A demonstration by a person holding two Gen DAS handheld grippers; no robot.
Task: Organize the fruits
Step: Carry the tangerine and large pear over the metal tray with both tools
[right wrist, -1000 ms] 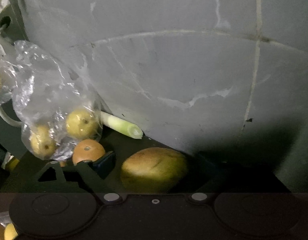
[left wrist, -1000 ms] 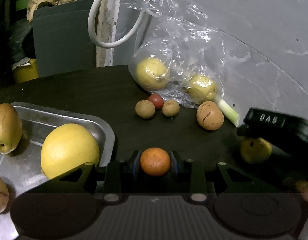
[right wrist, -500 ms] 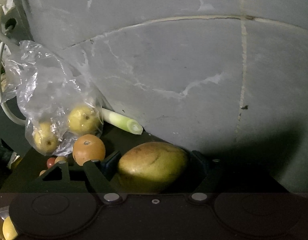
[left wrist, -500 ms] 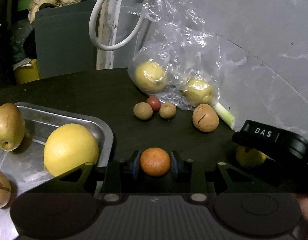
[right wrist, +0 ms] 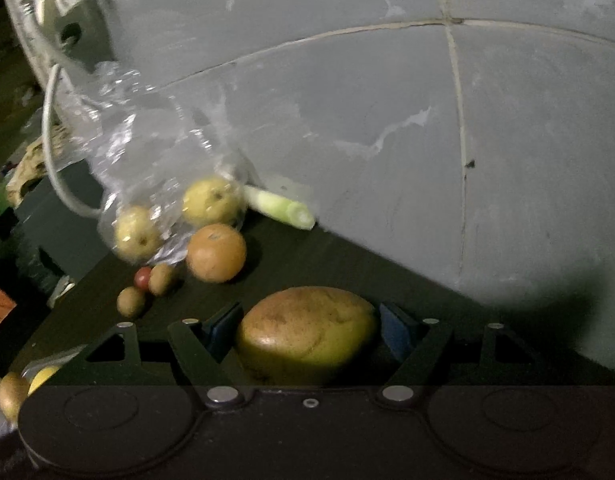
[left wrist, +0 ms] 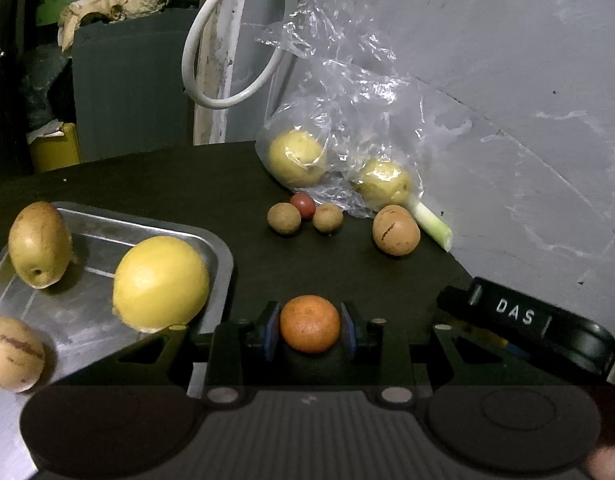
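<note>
On the metal tray (left wrist: 221,256), three fruits (left wrist: 160,283); two bagged pears (left wrist: 296,157)

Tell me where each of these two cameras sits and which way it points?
Left wrist view: sits on the left tongs, looks along them across the dark table to the wall; they grip an orange, tray at left, the other tongs' body at right.
Right wrist view: sits on the right tongs, faces the grey wall; they hold a pear.
Both show the plastic bag, leek piece and three small round fruits.
</note>
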